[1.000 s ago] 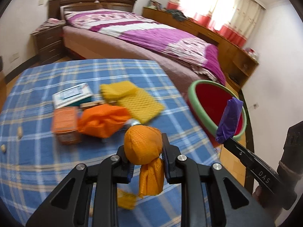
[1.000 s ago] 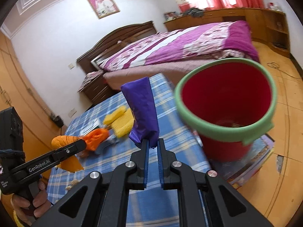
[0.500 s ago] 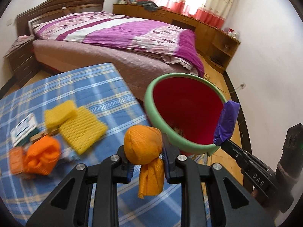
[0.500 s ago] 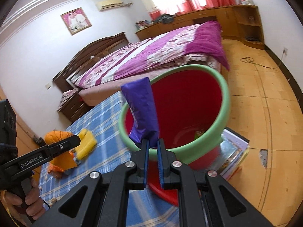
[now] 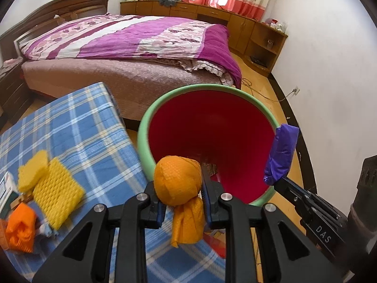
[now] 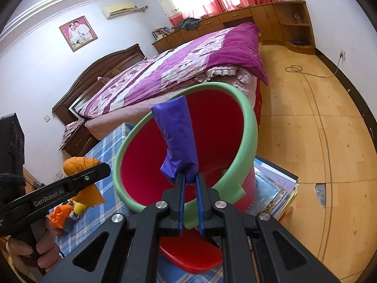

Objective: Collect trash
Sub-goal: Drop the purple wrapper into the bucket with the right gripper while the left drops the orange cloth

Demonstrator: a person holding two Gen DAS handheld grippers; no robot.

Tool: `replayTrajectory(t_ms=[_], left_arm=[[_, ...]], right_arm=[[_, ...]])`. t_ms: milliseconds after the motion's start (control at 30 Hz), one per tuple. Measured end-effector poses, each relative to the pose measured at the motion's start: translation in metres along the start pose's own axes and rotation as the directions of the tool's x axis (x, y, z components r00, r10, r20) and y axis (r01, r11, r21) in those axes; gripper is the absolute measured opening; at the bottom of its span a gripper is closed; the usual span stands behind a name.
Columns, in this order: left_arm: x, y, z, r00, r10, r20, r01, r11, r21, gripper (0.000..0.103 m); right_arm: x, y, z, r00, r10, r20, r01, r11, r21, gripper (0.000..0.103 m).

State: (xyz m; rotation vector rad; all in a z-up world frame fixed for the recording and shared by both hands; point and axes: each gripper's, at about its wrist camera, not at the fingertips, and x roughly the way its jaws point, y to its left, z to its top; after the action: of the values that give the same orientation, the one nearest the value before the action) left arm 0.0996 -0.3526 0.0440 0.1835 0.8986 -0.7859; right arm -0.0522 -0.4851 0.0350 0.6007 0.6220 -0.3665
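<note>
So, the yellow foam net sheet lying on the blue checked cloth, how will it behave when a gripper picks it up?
The yellow foam net looks airy and open-meshed, so it is probably very light. It lies flat yet looks soft, so it would likely sag from a pinched edge. Its mesh probably squashes between the pads, as the orange net does in the left gripper.

table: blue plaid cloth (image 5: 77, 129); on it: yellow foam nets (image 5: 56, 188); orange wad (image 5: 20, 231)

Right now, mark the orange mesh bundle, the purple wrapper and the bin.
orange mesh bundle (image 5: 176, 180): left wrist view, on its round upper ball.
purple wrapper (image 6: 176, 136): right wrist view, mid-length of the wrapper.
bin (image 5: 205, 88): left wrist view, far side of its green rim.
</note>
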Motion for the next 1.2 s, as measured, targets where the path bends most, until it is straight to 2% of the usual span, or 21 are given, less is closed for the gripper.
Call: replayTrajectory(t_ms=[133,200,267,500,700,933,1200], left_arm=[[0.01,-0.004,0.004,1.0,-0.011,-0.008,0.011,1.0,0.009,0.027],[0.013,-0.005,0.005,1.0,-0.013,-0.013,0.013,1.0,0.004,0.039],[0.014,-0.004,0.005,1.0,-0.008,-0.008,0.008,1.0,-0.004,0.044],[0.013,0.0,0.004,1.0,0.005,-0.009,-0.005,1.0,-0.017,0.045],[0.002,0.004,0.0,1.0,0.003,-0.002,-0.003,0.999,-0.032,0.045],[-0.018,0.013,-0.01,1.0,0.017,0.017,-0.016,0.997,-0.07,0.046],[-0.047,0.035,-0.027,0.998,0.054,0.036,-0.049,0.991,-0.124,0.054]], right_arm=[[0.004,-0.004,0.001,1.0,-0.002,0.0,0.002,1.0,0.004,0.014],[0.006,-0.006,0.001,1.0,-0.002,0.001,0.002,1.0,0.006,0.014],[0.007,-0.006,0.002,1.0,0.004,-0.005,-0.004,1.0,0.012,0.014],[0.009,-0.007,-0.001,1.0,0.012,-0.01,-0.012,0.999,0.03,0.014],[0.002,-0.004,-0.001,1.0,0.021,0.004,-0.021,0.999,0.027,0.019],[-0.008,0.005,-0.005,0.999,0.039,0.016,-0.039,0.999,0.025,0.032],[-0.018,0.022,-0.012,0.998,0.062,0.018,-0.062,0.998,0.003,0.049]])
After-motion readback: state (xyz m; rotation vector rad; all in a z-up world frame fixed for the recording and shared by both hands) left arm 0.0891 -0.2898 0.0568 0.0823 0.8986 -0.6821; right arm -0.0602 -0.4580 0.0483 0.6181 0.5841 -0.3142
